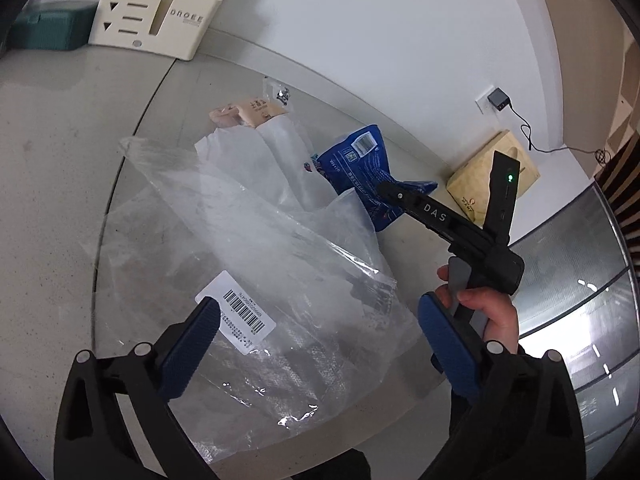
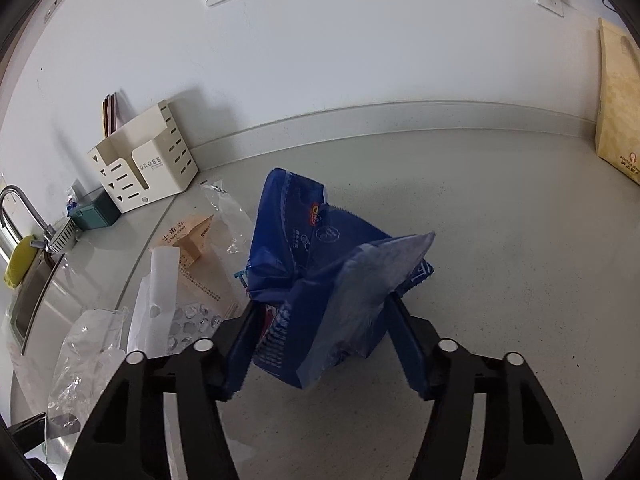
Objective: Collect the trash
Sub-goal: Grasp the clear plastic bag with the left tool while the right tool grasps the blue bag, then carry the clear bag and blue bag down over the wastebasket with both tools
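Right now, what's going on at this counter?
A person is collecting trash with two grippers. The right hand-held gripper has its fingers around a crumpled blue snack bag, seemingly pressing it. The left hand-held gripper is open above a clear plastic bag, not gripping it yet.

Counter looks like matt speckled stone, the blue bag is glossy crinkled plastic, the clear bag shiny thin film, faucet brushed metal.
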The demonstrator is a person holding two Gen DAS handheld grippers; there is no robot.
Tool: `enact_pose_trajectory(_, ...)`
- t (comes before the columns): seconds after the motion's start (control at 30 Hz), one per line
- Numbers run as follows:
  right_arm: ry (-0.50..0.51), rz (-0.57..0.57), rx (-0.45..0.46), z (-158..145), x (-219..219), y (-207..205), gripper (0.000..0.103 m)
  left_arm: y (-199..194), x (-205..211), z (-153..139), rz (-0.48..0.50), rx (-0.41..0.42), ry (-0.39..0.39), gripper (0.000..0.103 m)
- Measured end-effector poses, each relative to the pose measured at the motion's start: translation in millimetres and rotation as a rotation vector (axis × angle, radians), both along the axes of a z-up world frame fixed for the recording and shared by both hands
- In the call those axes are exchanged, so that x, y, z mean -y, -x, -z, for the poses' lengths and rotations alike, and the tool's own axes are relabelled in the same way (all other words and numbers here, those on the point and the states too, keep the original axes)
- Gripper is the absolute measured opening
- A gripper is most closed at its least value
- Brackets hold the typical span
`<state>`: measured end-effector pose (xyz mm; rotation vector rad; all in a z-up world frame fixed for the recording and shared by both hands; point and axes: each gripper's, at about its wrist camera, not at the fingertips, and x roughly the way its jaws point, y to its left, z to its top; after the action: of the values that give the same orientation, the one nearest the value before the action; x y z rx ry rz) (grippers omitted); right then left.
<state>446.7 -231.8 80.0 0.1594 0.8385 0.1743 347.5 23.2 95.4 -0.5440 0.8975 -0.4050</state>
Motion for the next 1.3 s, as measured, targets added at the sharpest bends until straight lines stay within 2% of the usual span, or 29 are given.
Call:
enact_pose_trajectory(0.07,0.010,-0.007,-0.010,2,-1,-2,0.039,-6,-2,3,0.004,-0.027,0.030,0.085)
enact_pose_trajectory(0.17,0.029,-0.018,-0.017,5,-3,-5,0.020,-12,3,2,0.021,-0.024,0.001,0.059)
enact_pose_trajectory(0.2,0.027,-0.026,-0.021,7,-3,-5,0.016,-13,5,1,0.028,-0.023,-0.002,0.047)
enact_pose_trajectory(0.33,0.038,-0.032,0.000,6,-2,-3,0.011,-17,6,1,0.033,-0.022,0.017,0.023)
enact_pose_trajectory(0.37,0.040,-0.029,0.010,4,-1,-1,0.010,-17,6,2,0.027,-0.021,0.016,0.012)
enact_pose_trajectory(0.4,0.038,-0.029,0.016,3,0,1,0.010,-16,6,2,0.022,-0.017,0.014,0.010)
enact_pose_trajectory(0.5,0.028,-0.029,0.032,-2,4,8,0.009,-12,3,-3,0.013,0.005,0.008,0.004)
enact_pose_trajectory(0.73,0.051,-0.010,0.102,-28,7,37,0.008,13,-2,-28,-0.004,0.082,-0.023,0.003)
enact_pose_trajectory(1.13,0.073,0.024,0.213,-79,22,120,0.008,74,-13,-67,-0.022,0.173,-0.047,0.003)
enact_pose_trajectory(1.3,0.048,0.011,0.246,-93,24,156,0.008,99,-17,-82,-0.015,0.205,-0.051,0.004)
